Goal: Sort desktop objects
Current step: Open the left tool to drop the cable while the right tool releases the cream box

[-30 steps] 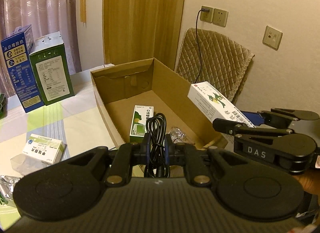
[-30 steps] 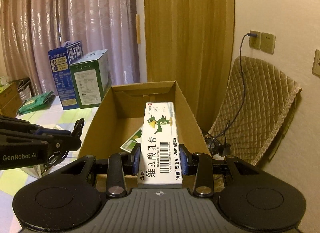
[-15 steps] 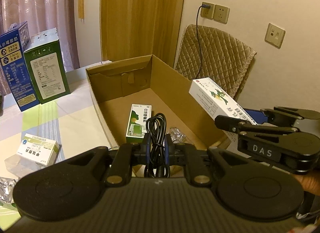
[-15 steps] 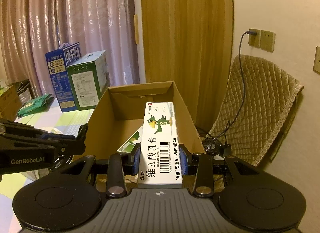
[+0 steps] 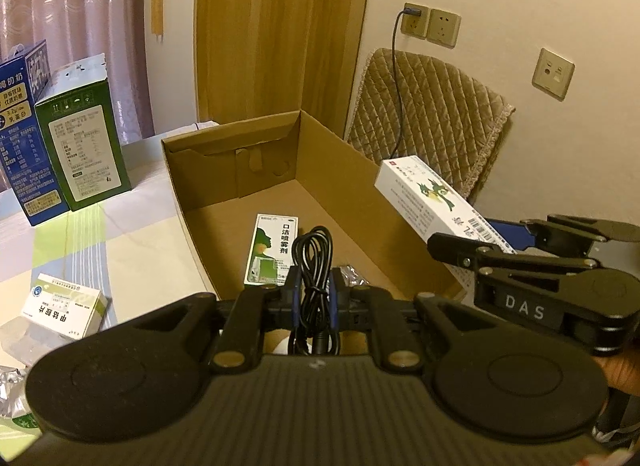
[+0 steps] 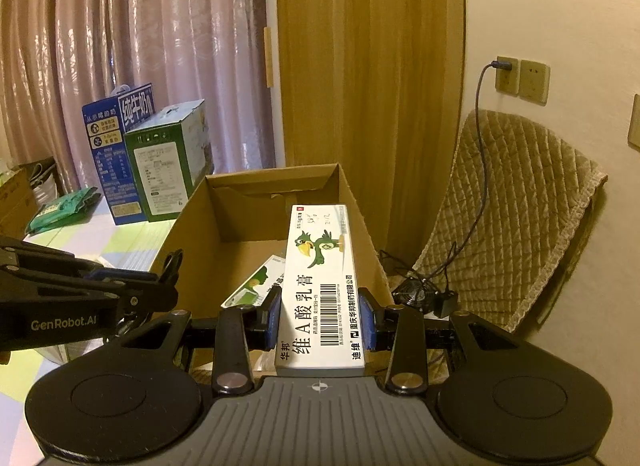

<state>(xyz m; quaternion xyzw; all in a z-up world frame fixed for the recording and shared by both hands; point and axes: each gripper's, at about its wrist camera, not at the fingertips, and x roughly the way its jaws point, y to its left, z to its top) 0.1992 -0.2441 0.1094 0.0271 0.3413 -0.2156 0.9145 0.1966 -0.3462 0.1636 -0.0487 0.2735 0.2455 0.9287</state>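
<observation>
Jaws clenched on both sides: left gripper (image 5: 314, 298) pinches a coiled black cable (image 5: 316, 262), right gripper (image 6: 320, 318) clamps a long white ointment box w/ a green parrot print (image 6: 320, 290) by its near end. Both loads hang over the open cardboard box (image 5: 400, 201) on the table, which has a checked cloth (image 5: 132, 234).

Left wrist view: cable sits above the carton's near edge, a green-and-white spray box (image 5: 272, 250) lying flat on the floor inside, something crinkly and clear just beside it. Ointment box is seen from that view too, tilted up over the carton's right wall.

Step in hand, by the look of it: the drop-off, i.e. both picked items are at the carton, neither released yet. Next move prob. calls for lowering each load past the rim, then opening the jaws. The cable needs a spot clear of the spray box; the long box needs tipping toward flat so it doesn't catch the wall.

Not yet sorted, on the cloth at left: a small white-green medicine box (image 5: 64, 310), well apart from the carton. Two tall cartons, blue (image 5: 24, 137) & green (image 5: 84, 133), stand upright side by side farther back.
</observation>
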